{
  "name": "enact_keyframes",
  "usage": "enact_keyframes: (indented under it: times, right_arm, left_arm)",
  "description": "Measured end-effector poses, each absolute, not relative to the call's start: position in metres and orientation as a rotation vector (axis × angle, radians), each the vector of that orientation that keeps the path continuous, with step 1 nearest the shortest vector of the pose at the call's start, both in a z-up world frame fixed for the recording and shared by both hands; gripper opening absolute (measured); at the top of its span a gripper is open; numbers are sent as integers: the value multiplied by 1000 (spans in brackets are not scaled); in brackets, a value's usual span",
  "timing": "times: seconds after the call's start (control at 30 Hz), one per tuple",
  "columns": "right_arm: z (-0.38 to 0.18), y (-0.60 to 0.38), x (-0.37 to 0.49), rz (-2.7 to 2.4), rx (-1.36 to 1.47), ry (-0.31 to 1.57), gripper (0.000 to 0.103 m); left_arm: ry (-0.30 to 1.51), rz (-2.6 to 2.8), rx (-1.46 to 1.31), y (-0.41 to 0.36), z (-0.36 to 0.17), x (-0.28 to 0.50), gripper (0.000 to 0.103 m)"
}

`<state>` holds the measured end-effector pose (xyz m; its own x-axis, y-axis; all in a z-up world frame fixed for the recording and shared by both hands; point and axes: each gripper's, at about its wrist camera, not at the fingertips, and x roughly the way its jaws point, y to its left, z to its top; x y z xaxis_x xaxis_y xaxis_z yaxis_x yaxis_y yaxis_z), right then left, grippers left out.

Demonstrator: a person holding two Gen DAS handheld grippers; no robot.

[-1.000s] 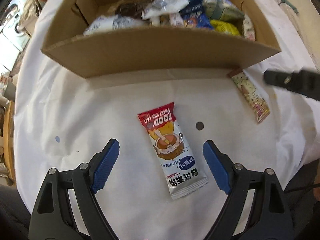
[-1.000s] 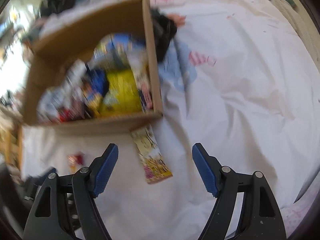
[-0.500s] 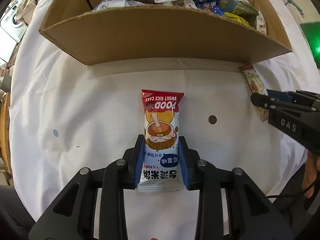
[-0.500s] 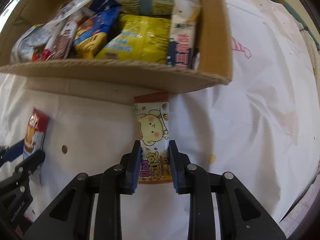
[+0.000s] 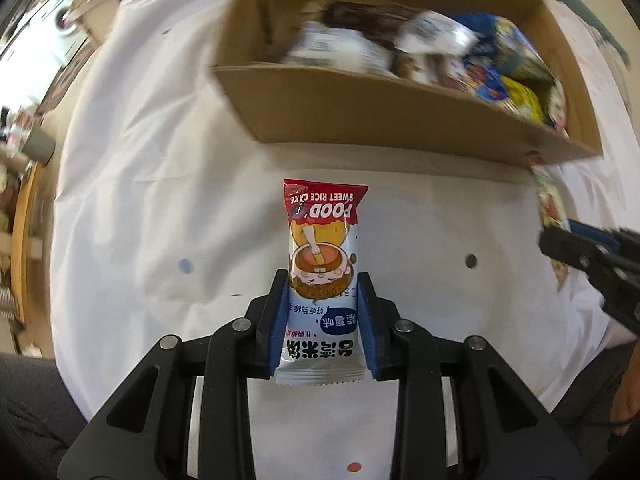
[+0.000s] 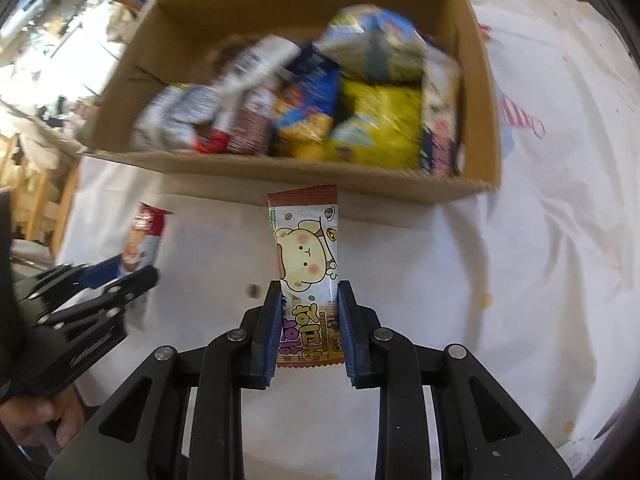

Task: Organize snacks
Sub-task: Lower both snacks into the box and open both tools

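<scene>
Since a second ago: both grippers, then wide open, now clamped on packets, lifted off white tablecloth.
Left gripper: grasping rice cake packet, print "FOOD", "SWEET RICE CAKE".
Right gripper: grasping bear-cartoon snack bar, Korean lettering.
Ahead of both: cardboard box, assorted snack bags, blurred.

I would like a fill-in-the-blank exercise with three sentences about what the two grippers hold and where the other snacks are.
1. The left gripper is shut on the white and red packet printed with the words SWEET RICE ____.
2. The right gripper is shut on the narrow cream packet that shows a cartoon ____.
3. Many other snack packets lie inside the open brown ____ box on the white cloth.

Missing words: CAKE; bear; cardboard
</scene>
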<state>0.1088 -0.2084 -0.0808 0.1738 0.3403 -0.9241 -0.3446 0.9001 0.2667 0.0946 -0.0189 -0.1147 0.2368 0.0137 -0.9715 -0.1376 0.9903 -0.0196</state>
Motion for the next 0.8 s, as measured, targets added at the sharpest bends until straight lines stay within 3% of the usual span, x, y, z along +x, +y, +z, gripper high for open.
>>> enact_keyframes:
  times: [0.4,0.8]
  right_arm:
    - [-27,-191,116,665,76,1181,27]
    - [20,-233,125,672,292,938,27]
  left_arm:
    - [1159,228,-101,24,-27,108,28]
    - [970,160,-28,-12,46,140,28]
